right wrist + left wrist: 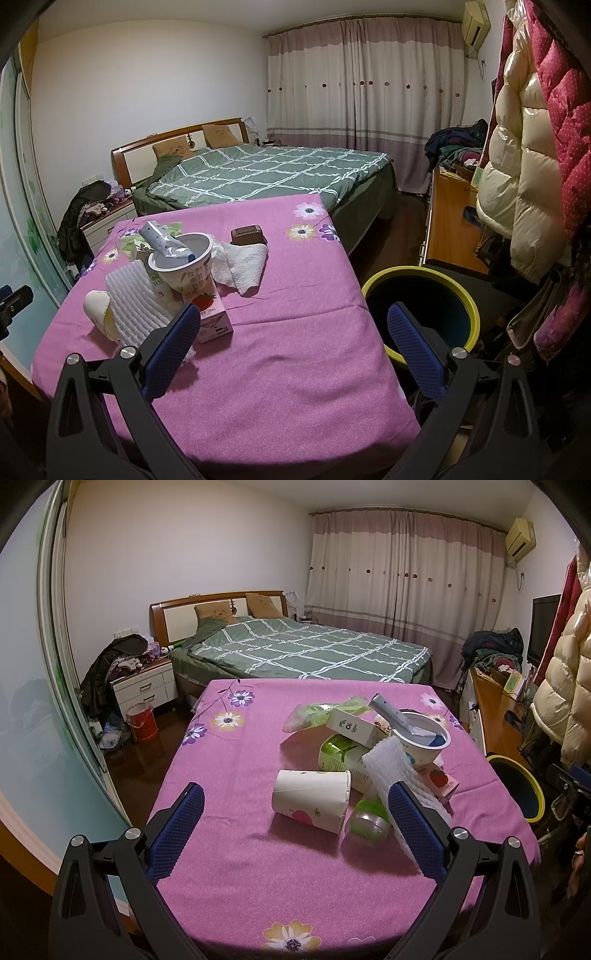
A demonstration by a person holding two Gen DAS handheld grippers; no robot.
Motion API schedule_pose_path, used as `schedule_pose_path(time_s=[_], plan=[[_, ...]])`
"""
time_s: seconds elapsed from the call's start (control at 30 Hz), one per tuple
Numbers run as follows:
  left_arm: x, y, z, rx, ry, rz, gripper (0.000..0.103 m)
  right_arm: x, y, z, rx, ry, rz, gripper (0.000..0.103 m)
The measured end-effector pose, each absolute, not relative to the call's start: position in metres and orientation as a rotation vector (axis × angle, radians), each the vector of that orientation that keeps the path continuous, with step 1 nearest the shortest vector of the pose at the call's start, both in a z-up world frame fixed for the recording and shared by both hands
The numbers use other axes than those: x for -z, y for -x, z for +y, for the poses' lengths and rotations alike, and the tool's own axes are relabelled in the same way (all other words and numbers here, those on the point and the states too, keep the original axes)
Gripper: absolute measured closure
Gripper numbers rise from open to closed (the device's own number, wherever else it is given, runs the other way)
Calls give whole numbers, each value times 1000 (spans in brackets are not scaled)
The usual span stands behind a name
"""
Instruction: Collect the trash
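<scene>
Left wrist view: my left hand-held gripper hangs spread over the pink surface, empty, the tipped paper cup between its fingers. My right hand-held gripper is spread too, beside the yellow-rimmed bin.

Covering the table: matt woven pink cloth. Lying on it: smooth paper cup, ribbed white foam sheet. Shining beside it: glossy plastic bin.

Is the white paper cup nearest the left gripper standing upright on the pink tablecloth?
No. In the left wrist view the white paper cup lies on its side on the pink tablecloth, its open mouth facing right.
</scene>
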State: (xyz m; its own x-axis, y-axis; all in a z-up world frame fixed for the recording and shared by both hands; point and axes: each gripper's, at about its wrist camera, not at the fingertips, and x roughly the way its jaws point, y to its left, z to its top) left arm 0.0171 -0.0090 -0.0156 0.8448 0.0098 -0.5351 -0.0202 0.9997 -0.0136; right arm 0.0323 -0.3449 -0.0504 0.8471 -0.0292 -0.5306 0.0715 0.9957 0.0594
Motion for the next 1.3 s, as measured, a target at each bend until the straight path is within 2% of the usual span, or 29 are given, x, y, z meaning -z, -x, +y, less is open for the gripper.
schedule_pose_path(time_s=[1.3], plan=[[19,-20,-11,-25,-6,571,5,53,-36,-344,56,-72,561,6]])
